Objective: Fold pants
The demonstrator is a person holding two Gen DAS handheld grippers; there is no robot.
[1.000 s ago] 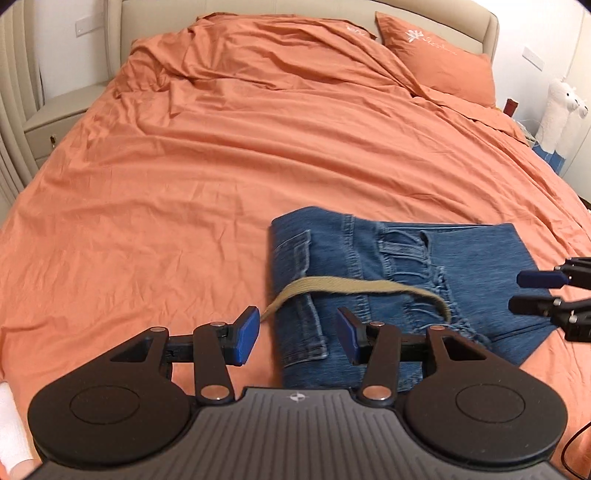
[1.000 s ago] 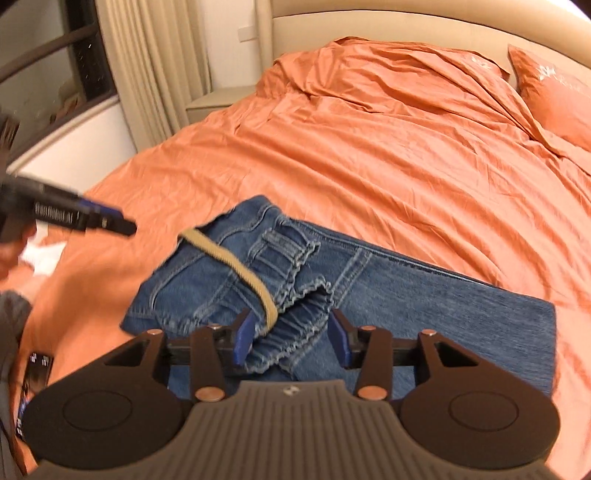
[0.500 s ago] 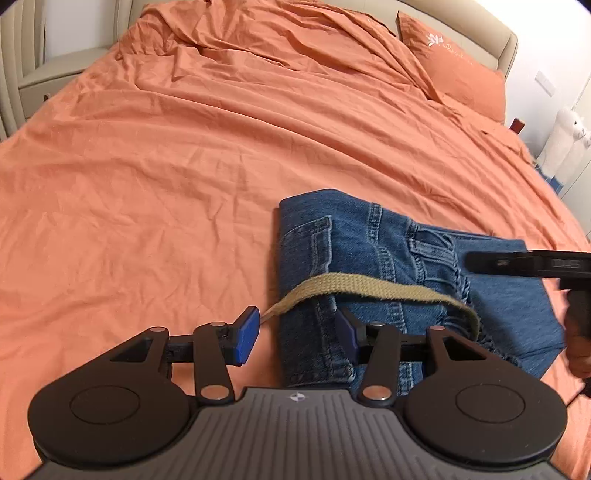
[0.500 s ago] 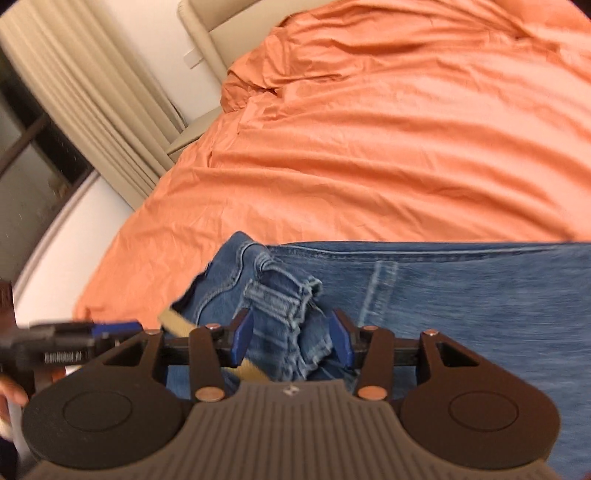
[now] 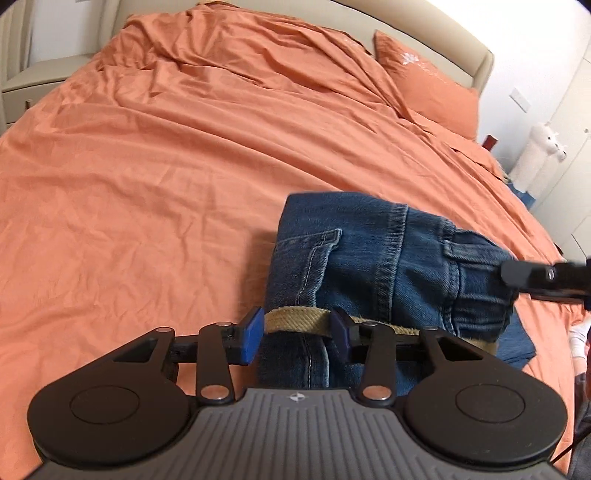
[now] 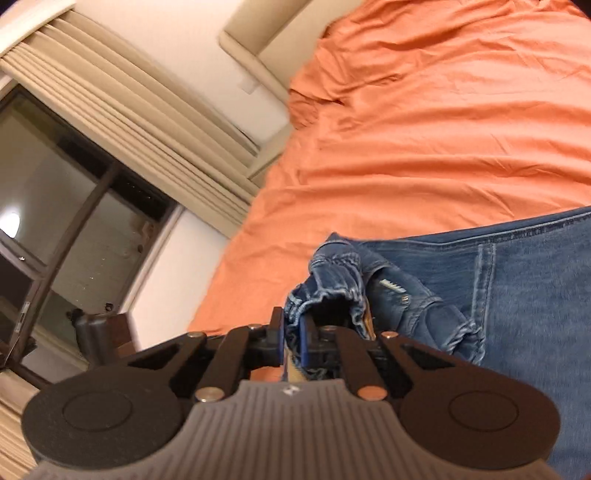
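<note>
Blue jeans point(image 5: 362, 251) lie folded on the orange bed, with a tan belt point(image 5: 295, 317) threaded across the waist. My left gripper point(image 5: 295, 332) straddles the near left edge of the waist; its jaws are closing with the belt and denim edge between them, and the pads do not clearly press. In the right wrist view my right gripper point(image 6: 293, 338) is shut on a bunched piece of the elastic waistband point(image 6: 332, 280), which stands raised off the jeans point(image 6: 517, 295). One of its black fingers point(image 5: 517, 273) shows side-on at the waist's right end in the left wrist view.
The rumpled orange sheet point(image 5: 166, 184) stretches far beyond and left of the jeans. An orange pillow point(image 5: 424, 85) and beige headboard point(image 5: 443, 33) lie at the back. A nightstand point(image 5: 37, 81) stands far left, a white plush toy point(image 5: 543, 147) far right, curtains point(image 6: 129, 92) and a window point(image 6: 55, 206) left.
My right gripper rolled, closed in on the waistband and shut on it, lifting that end. My left gripper sank to the belt at the waist's edge and its jaws narrowed.
</note>
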